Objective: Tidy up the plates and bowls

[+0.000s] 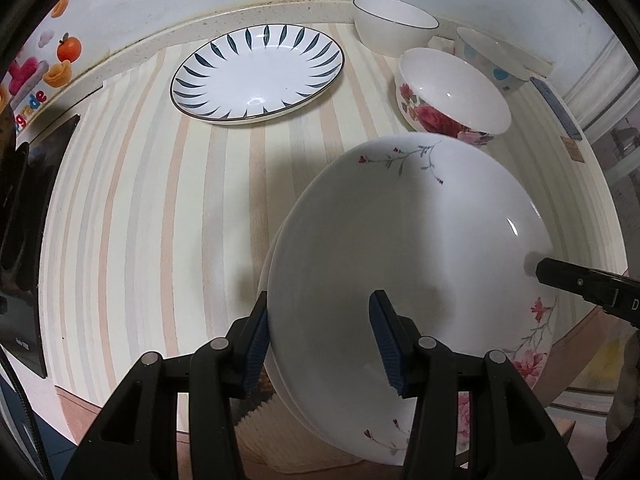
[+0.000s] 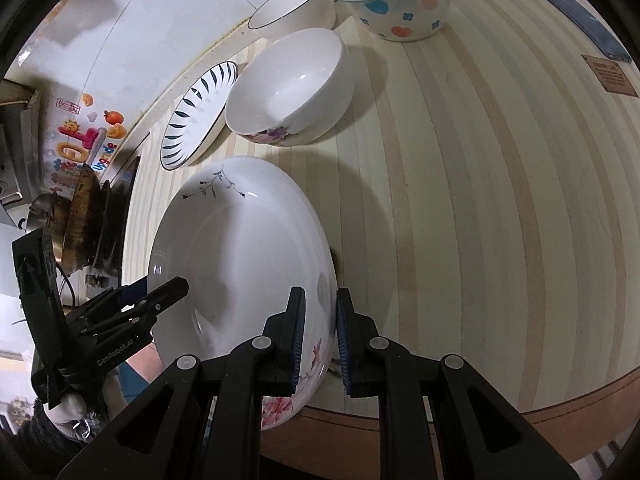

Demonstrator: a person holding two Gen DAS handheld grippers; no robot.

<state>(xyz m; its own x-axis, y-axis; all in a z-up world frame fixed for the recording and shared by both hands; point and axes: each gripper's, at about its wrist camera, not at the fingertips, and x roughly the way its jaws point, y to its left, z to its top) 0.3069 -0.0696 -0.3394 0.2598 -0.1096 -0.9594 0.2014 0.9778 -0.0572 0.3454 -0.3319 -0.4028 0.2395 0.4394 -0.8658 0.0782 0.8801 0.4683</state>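
A stack of white floral plates [image 1: 408, 240] is held tilted above the striped table's near edge, also seen in the right wrist view [image 2: 240, 248]. My left gripper [image 1: 320, 340] straddles the stack's left rim, one finger inside, one outside. My right gripper [image 2: 320, 340] is shut on the opposite rim; its finger shows in the left wrist view [image 1: 568, 278]. A blue-leaf plate [image 1: 258, 74] lies at the back. A rose bowl [image 1: 452, 96], a plain white bowl [image 1: 394, 24] and a dotted bowl [image 1: 492, 58] stand at the back right.
The striped tabletop [image 1: 140, 220] ends at a wall behind. A dark stove and pans [image 2: 92, 220] sit at the left end. A blue phone [image 2: 580, 20] and a brown card [image 2: 610, 76] lie at the far right. The table's front edge [image 2: 520, 412] is close.
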